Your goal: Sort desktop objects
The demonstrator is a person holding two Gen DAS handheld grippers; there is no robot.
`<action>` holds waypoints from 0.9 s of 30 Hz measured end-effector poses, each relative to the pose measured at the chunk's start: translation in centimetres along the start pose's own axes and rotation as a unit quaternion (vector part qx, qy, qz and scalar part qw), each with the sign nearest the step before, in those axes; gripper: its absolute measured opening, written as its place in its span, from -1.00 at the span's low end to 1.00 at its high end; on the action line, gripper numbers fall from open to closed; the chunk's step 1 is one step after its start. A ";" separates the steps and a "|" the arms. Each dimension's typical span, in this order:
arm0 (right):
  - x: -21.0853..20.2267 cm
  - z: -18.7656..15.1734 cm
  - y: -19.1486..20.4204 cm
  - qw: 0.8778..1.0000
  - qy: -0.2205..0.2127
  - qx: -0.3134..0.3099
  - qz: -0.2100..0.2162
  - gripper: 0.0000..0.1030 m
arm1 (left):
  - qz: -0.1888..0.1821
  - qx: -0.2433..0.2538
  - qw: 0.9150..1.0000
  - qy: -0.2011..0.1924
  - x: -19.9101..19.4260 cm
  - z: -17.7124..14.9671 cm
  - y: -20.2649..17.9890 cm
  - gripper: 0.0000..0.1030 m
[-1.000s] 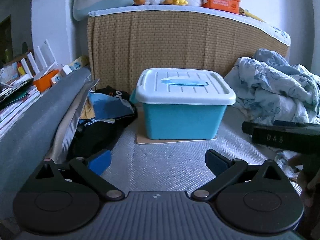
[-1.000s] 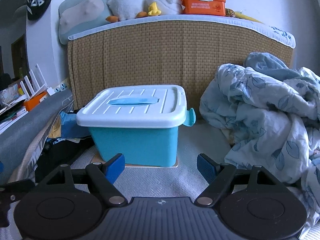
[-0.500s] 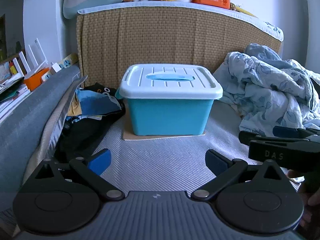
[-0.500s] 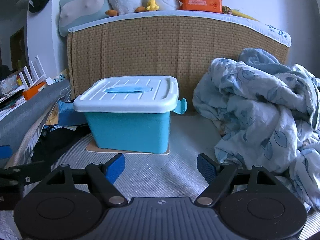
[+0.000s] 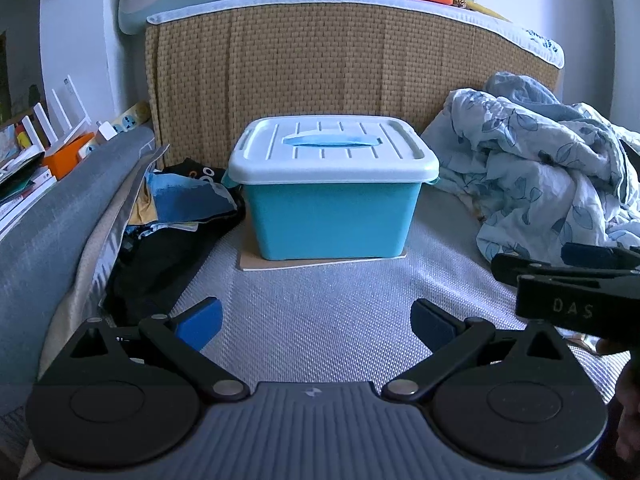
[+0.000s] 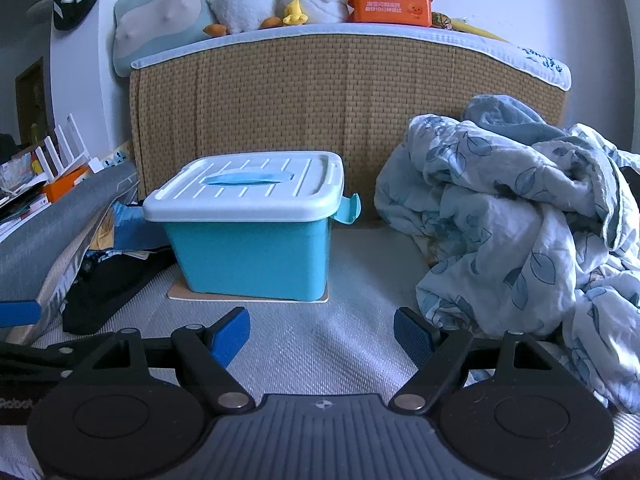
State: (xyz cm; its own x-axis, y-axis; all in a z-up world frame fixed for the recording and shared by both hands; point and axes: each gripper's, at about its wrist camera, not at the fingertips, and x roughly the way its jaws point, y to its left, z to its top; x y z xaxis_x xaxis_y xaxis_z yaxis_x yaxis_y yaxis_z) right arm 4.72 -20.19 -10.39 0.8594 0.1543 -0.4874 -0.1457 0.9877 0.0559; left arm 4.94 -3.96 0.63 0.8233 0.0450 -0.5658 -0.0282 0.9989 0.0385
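You can read "DAS" in pale letters on the black body of the right hand-held gripper [image 5: 570, 309] in your left wrist view. The orange first-aid box [image 6: 390, 0] on the headboard carries a red cross on a white patch; its white lines of characters are too small to read.

A: The white lid [image 5: 334, 148] hides what the blue storage box [image 5: 332, 222] holds; the box covers most of the cardboard sheet [image 5: 320, 262].

B: The crumpled quilt [image 6: 520, 232] runs off the right edge; the first-aid case [image 6: 390, 0] print is unreadable.
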 end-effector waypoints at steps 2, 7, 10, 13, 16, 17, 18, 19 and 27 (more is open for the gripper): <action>-0.2 -0.1 0.0 1.000 0.001 -0.001 -0.002 0.61 | 0.000 0.000 1.000 0.000 0.0 -0.1 -0.1 1.00; -0.6 -0.3 -0.2 1.000 0.003 0.004 -0.010 0.61 | 0.001 0.000 1.000 -0.001 -0.2 -0.1 -0.2 1.00; -0.8 -0.6 -0.5 1.000 0.005 0.009 -0.012 0.61 | 0.002 0.003 1.000 -0.003 -0.4 -0.2 -0.4 1.00; -1.0 -0.7 -0.6 1.000 0.005 0.009 -0.015 0.61 | 0.003 0.005 1.000 -0.004 -0.5 -0.3 -0.5 1.00; -1.3 -0.8 -0.6 1.000 0.005 0.009 -0.015 0.61 | 0.003 0.007 1.000 -0.003 -0.5 -0.4 -0.6 1.00; -1.3 -0.9 -0.6 1.000 0.006 0.008 -0.015 0.61 | 0.003 0.007 1.000 -0.003 -0.6 -0.5 -0.7 1.00; -1.3 -1.0 -0.6 1.000 0.007 0.008 -0.015 0.61 | 0.003 0.008 1.000 -0.003 -0.6 -0.5 -0.7 1.00; -1.4 -1.1 -0.6 1.000 0.008 0.007 -0.015 0.61 | 0.003 0.008 1.000 -0.002 -0.6 -0.6 -0.7 1.00; -1.5 -1.2 -0.5 1.000 0.012 0.007 -0.014 0.61 | 0.004 0.012 1.000 0.003 -0.6 -1.1 -1.2 1.00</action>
State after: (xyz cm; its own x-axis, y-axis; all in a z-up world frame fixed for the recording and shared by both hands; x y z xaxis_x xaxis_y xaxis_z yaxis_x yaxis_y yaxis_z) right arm 2.89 -20.98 -10.77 0.8515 0.1262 -0.5090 -0.1148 0.9919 0.0539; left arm 3.87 -5.19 -0.03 0.8192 0.0523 -0.5711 -0.0203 0.9978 0.0624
